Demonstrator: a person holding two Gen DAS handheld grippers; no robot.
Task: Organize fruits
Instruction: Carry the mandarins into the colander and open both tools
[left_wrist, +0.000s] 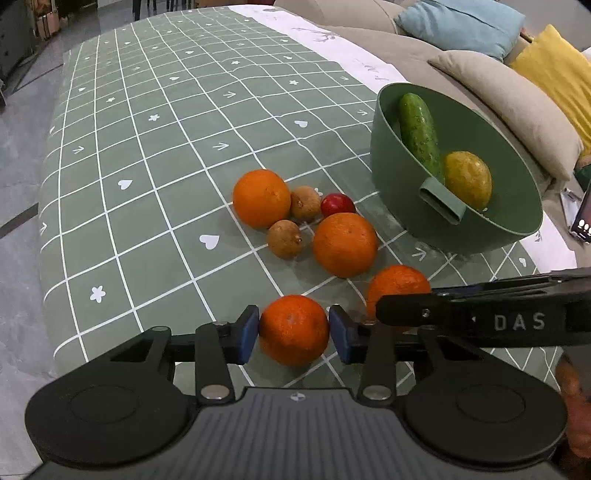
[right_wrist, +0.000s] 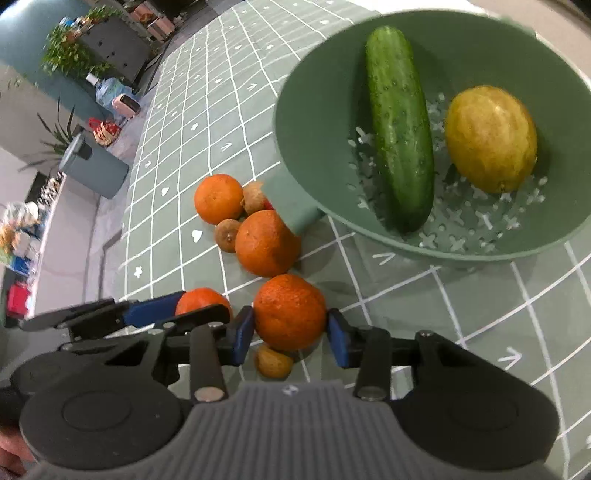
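My left gripper (left_wrist: 293, 330) is shut on an orange (left_wrist: 293, 328), its blue pads touching both sides. My right gripper (right_wrist: 290, 328) is shut on another orange (right_wrist: 290, 312), which also shows in the left wrist view (left_wrist: 397, 282) behind the right gripper's arm. Two more oranges (left_wrist: 261, 197) (left_wrist: 344, 243), two brown longans (left_wrist: 284, 239) (left_wrist: 305, 203) and a red fruit (left_wrist: 338, 204) lie on the green checked cloth (left_wrist: 147, 166). A green colander bowl (right_wrist: 317, 92) holds a cucumber (right_wrist: 400, 125) and a yellow fruit (right_wrist: 491, 138). A small brown fruit (right_wrist: 273, 362) lies under my right gripper.
A sofa with beige (left_wrist: 509, 99), blue (left_wrist: 461, 26) and yellow (left_wrist: 557, 70) cushions runs along the right. A phone (left_wrist: 581, 218) lies by the bowl. The table's left edge drops to a grey floor (left_wrist: 18, 184). A bin (right_wrist: 94, 168) and plants (right_wrist: 70, 55) stand beyond.
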